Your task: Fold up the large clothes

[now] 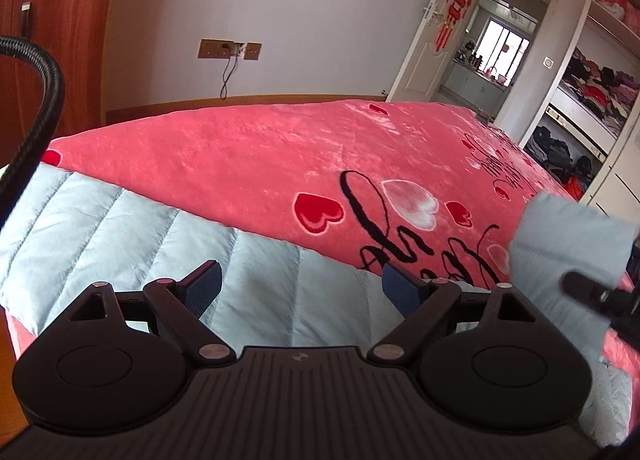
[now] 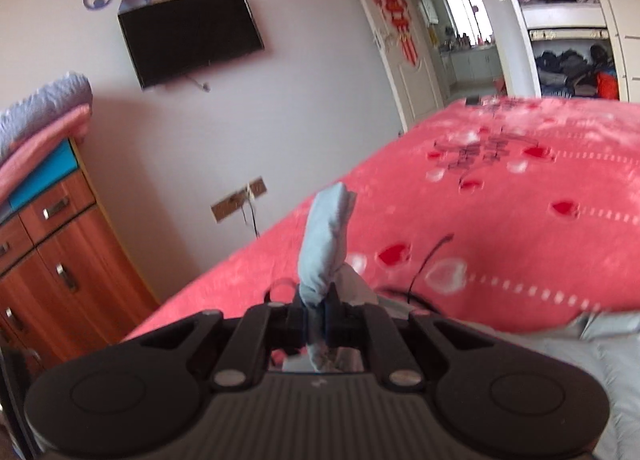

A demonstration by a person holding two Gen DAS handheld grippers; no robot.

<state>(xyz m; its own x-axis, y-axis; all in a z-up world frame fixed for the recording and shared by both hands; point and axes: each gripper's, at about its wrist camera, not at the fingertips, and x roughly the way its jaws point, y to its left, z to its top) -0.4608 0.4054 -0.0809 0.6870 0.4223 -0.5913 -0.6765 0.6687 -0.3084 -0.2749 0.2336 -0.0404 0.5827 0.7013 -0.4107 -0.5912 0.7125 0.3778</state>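
A pale blue quilted jacket point(image 1: 160, 244) lies along the near edge of a bed covered with a pink heart-print blanket point(image 1: 260, 156). Just above the jacket hovers my left gripper point(image 1: 302, 286), open, with nothing between its fingers. In the right wrist view my right gripper point(image 2: 316, 318) is shut on a bunched end of the jacket point(image 2: 326, 244), which sticks up past the fingertips. That lifted end point(image 1: 568, 244) also shows at the right of the left wrist view, with part of the right gripper's dark body below it. More of the jacket point(image 2: 580, 364) lies at lower right.
A wooden wardrobe point(image 1: 52, 40) stands left of the bed, with a black hose point(image 1: 36, 108) in front. Wall sockets point(image 1: 230, 49) and a TV point(image 2: 188, 34) hang on the far wall. An open door point(image 1: 430, 40) and clothes shelves point(image 1: 592, 92) stand at the right. Folded bedding point(image 2: 40, 120) tops a wooden cabinet point(image 2: 60, 260).
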